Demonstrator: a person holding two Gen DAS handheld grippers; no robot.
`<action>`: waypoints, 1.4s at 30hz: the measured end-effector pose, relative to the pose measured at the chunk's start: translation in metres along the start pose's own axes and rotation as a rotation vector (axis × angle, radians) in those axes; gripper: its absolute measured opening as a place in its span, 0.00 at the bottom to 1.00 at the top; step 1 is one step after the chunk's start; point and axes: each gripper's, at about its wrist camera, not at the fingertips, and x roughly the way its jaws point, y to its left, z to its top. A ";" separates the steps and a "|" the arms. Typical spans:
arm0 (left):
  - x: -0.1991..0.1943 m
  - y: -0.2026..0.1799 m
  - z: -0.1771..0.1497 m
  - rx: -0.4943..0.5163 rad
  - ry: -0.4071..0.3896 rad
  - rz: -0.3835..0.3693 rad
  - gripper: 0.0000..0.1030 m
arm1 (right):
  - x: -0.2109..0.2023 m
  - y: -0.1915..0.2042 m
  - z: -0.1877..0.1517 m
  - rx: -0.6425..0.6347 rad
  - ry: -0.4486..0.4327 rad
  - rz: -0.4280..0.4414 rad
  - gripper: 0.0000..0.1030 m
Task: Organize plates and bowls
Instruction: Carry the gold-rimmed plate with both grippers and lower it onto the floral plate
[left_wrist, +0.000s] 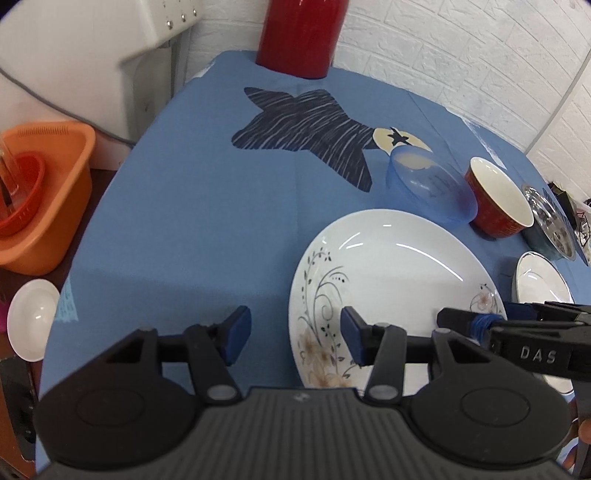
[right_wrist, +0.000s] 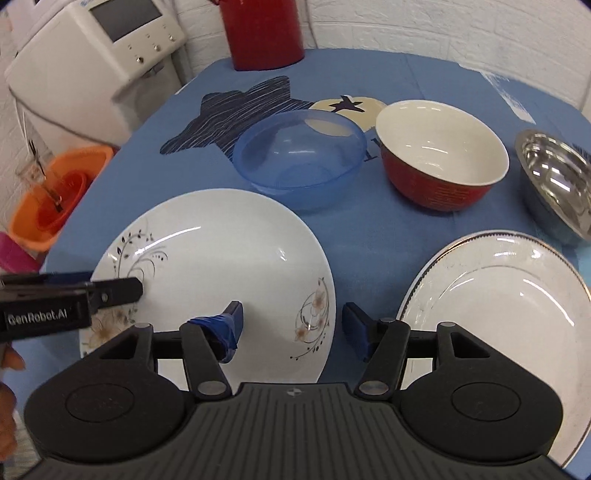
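On the counter (right_wrist: 369, 236) the flowered plate (right_wrist: 221, 251) lies at the near left, with the rimmed plate (right_wrist: 498, 295) just to its right, the two apart; behind them stand three bowls in a row: the plastic bowl (right_wrist: 299, 162) on the left, the ceramic bowl (right_wrist: 443, 155) beside it, the steel bowl (right_wrist: 554, 181) on the far right; a tall canister (right_wrist: 258, 33) stands at the far edge; off the counter's left side sits a basin (left_wrist: 48, 206) with a smaller basket (left_wrist: 22, 192) in it, and nearer, a small dish (left_wrist: 33, 317); an appliance (right_wrist: 96, 55) stands at the far left.
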 end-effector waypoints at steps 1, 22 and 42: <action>0.000 -0.001 0.000 0.004 -0.001 0.001 0.48 | 0.000 -0.001 -0.001 0.015 -0.004 -0.004 0.47; -0.026 -0.013 0.002 -0.005 0.023 0.032 0.14 | -0.026 -0.004 -0.003 0.136 0.021 0.134 0.31; -0.118 -0.044 -0.128 0.075 -0.009 0.044 0.14 | -0.104 0.009 -0.115 0.127 0.010 0.124 0.37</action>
